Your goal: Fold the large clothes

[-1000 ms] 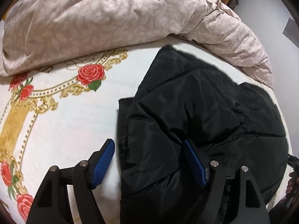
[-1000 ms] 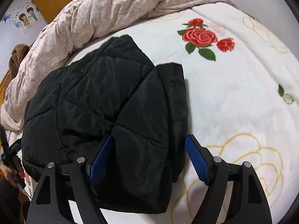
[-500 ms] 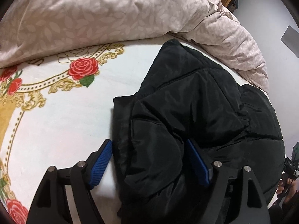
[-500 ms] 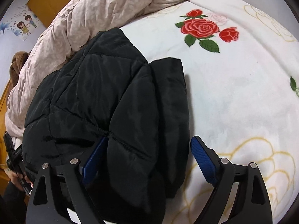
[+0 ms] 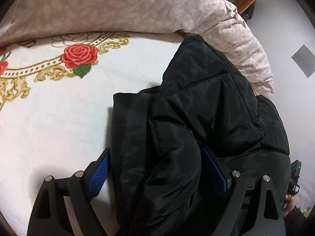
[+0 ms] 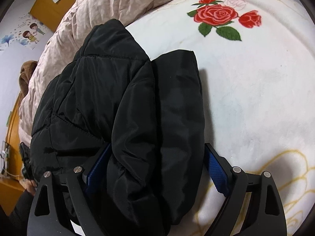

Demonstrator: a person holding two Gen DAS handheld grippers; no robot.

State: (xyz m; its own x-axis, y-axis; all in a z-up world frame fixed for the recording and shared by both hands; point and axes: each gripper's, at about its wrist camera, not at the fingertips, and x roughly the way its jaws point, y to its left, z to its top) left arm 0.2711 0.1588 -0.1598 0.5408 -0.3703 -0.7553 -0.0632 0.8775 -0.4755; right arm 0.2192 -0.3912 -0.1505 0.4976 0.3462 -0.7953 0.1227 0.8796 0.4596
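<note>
Looking down my left claw (image 5: 155,174), I see its two blue fingers wide apart with a thick fold of the black coat (image 5: 196,122) bulging between them. My right claw (image 6: 157,167) is the same: wide apart, with another fat fold of the coat (image 6: 110,90) in the gap. I think the pads only touch the cloth and do not squeeze it, but the puffy cloth hides part of them. The coat lies bunched on the white rose blanket (image 5: 59,118), beside the beige quilt (image 5: 102,5) at the far end. If I lift now, the slick, puffy cloth could slip out and the fold could flop open. A far corner could also snag on the quilt.
</note>
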